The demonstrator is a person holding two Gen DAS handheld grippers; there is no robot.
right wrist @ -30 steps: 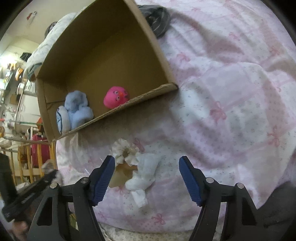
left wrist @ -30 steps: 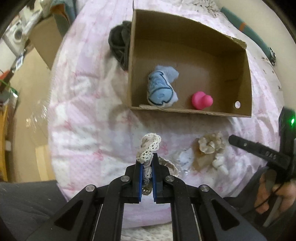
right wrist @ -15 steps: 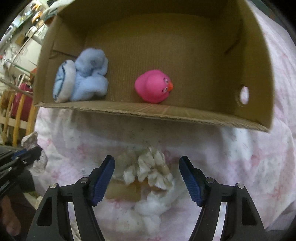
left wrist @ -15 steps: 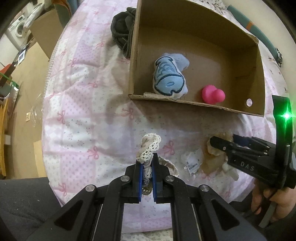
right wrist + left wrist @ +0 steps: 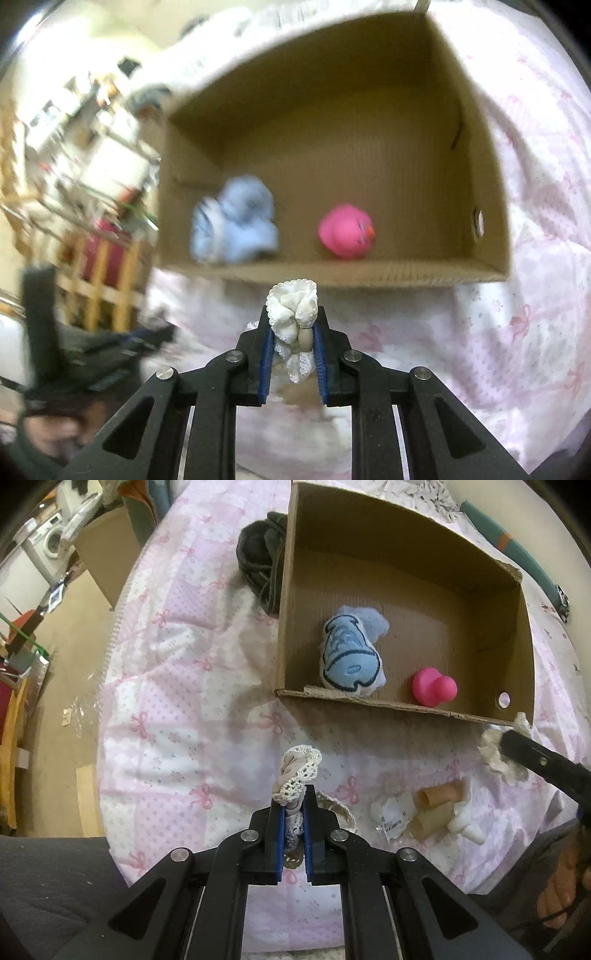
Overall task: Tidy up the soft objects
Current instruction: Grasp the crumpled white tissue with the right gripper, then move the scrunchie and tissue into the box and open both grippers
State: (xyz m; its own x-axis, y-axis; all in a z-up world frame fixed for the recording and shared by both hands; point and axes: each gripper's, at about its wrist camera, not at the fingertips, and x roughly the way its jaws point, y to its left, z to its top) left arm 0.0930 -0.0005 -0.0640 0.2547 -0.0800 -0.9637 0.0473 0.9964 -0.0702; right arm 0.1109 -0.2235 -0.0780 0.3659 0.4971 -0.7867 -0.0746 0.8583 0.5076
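Observation:
A cardboard box [image 5: 524, 635] lies on the pink quilt and holds a blue plush [image 5: 351, 661] and a pink duck [image 5: 434, 690]; the box [image 5: 480, 155], plush [image 5: 236, 225] and duck [image 5: 345, 230] also show in the right wrist view. My left gripper [image 5: 293, 805] is shut on a beige lace-trimmed cloth [image 5: 297, 771] above the quilt. My right gripper [image 5: 293, 332] is shut on a white lace cloth [image 5: 295, 310], held in front of the box's near wall; the cloth shows in the left wrist view [image 5: 493, 747]. A tan and white soft item [image 5: 443, 805] lies on the quilt.
A dark grey garment [image 5: 258, 561] lies against the box's left wall. The pink quilt [image 5: 177, 686] drops off at its left edge to the floor, with a cardboard carton [image 5: 107, 550] there. A small tag [image 5: 393, 816] lies by the tan item.
My right gripper has shut on the white lace cloth and lifted it off the quilt toward the box. My left gripper still holds the beige cloth in place.

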